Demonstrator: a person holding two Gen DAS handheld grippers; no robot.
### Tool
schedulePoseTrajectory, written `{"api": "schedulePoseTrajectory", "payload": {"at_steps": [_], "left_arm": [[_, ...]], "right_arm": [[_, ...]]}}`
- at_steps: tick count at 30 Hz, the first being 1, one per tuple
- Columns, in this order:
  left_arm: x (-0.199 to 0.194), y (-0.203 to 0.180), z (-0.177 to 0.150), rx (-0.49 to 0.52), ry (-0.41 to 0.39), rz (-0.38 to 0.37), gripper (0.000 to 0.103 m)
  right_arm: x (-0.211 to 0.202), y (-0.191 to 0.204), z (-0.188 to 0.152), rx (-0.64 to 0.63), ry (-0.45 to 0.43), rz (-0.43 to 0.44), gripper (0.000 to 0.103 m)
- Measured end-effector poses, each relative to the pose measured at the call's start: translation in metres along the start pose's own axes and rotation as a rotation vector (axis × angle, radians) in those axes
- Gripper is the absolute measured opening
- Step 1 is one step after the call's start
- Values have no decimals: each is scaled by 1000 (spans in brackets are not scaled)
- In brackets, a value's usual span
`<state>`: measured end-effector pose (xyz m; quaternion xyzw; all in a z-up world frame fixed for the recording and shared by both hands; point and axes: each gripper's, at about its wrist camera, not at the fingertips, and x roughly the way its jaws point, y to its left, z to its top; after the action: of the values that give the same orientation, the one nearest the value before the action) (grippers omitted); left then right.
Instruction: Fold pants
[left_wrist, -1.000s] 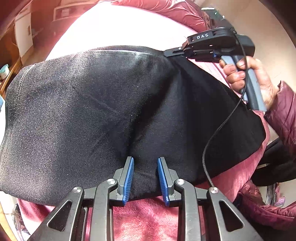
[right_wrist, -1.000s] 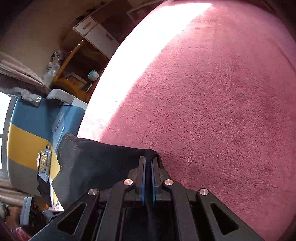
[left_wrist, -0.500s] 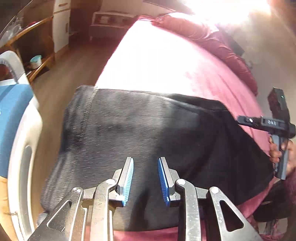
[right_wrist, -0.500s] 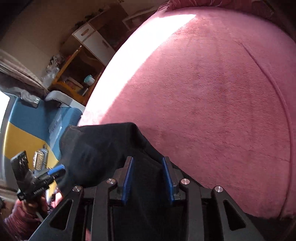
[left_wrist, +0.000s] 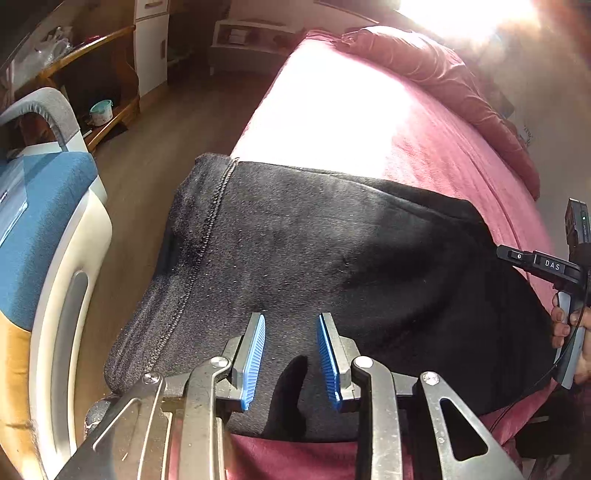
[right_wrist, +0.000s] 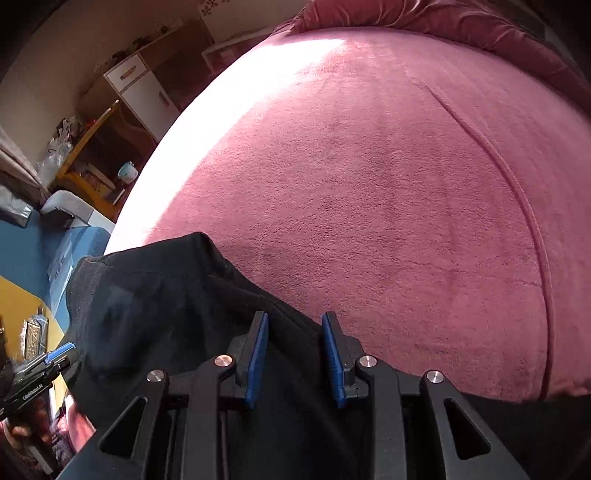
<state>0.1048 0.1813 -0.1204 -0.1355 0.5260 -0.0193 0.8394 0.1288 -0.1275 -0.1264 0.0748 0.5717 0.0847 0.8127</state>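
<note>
The black pants (left_wrist: 332, 251) lie folded on the pink bed (left_wrist: 424, 129), close to its near corner, with a stitched hem toward the bed's edge. My left gripper (left_wrist: 291, 317) hovers open over their near edge, nothing pinched between the blue pads. At the far right of the left wrist view a hand holds my right gripper (left_wrist: 535, 262) over the pants' right end. In the right wrist view the right gripper (right_wrist: 295, 315) stands open above the pants (right_wrist: 166, 295), with the bed (right_wrist: 388, 203) beyond. The left gripper (right_wrist: 55, 356) shows at the lower left.
A blue and white padded seat (left_wrist: 40, 221) stands left of the bed across a strip of wooden floor (left_wrist: 166, 140). Behind it are a wooden shelf with a teal cup (left_wrist: 100, 112) and a white cabinet (left_wrist: 151, 44). A rolled pink quilt (left_wrist: 443, 85) lies along the bed's far side.
The right gripper was shut on a fold of the pants and has opened and let it go. Both grippers have drawn back and tilted up, so more of the room shows.
</note>
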Motion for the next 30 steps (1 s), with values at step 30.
{"api": "schedulePoseTrajectory", "payload": {"at_steps": [30], "left_arm": [[-41,-141,-45,360,-53,-44,31]], "right_arm": [[-118,-149,-163,482,-174,-101,35]]}}
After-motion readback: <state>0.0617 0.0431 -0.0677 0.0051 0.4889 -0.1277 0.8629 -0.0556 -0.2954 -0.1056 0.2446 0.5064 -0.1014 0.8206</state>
